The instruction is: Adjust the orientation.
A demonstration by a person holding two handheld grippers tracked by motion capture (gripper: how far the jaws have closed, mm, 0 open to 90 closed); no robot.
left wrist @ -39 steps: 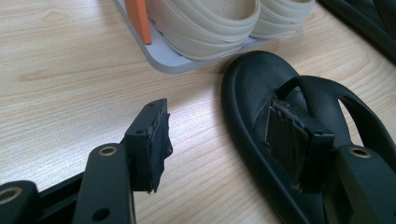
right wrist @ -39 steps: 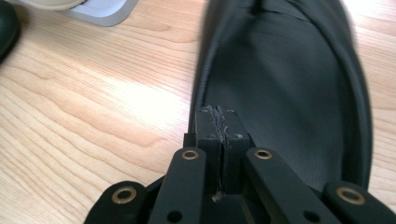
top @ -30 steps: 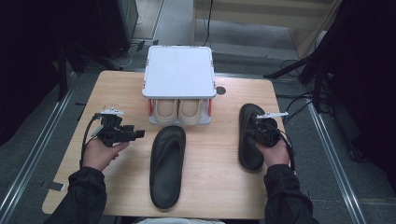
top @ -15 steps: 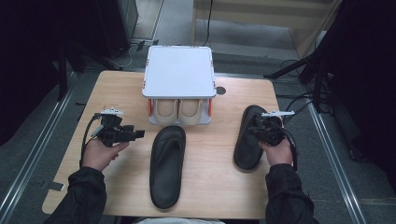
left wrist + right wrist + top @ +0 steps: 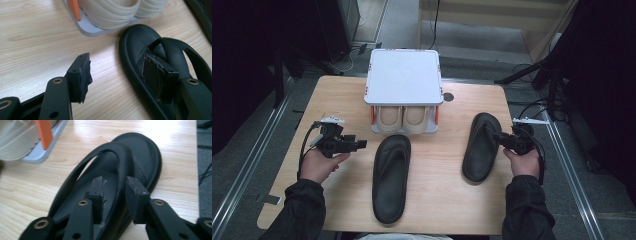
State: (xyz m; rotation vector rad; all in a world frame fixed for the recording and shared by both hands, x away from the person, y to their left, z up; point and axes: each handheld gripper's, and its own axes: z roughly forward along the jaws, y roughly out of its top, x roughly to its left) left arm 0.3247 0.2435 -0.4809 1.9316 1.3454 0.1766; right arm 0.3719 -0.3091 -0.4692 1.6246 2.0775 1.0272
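High view, left to right: the left claw (image 5: 360, 145) rests low over the table (image 5: 337, 95), its jaws spread apart and empty. Just to its right lies the left sandal (image 5: 391, 177), flat, toe toward the shoe rack (image 5: 404, 82); in the left gripper view one jaw stands over the sandal's edge, the other over bare wood, neither closed on anything. Beyond the claw, the rack's lower level holds a pair of cream shoes (image 5: 404, 118) side by side under a grey top shelf that carries nothing. Farther right, the right sandal (image 5: 481, 146) lies slightly slanted, and the right claw (image 5: 498, 136) sits at its right edge. In the right gripper view the two jaws straddle the sandal's strap (image 5: 117, 160), one inside and one outside, a narrow gap showing on either side, so the grip appears about to close rather than firm. Judged progress: early. Neither sandal is lifted or placed; the right one is being taken first, the left one is untouched, and both remain on the table in front of the rack.
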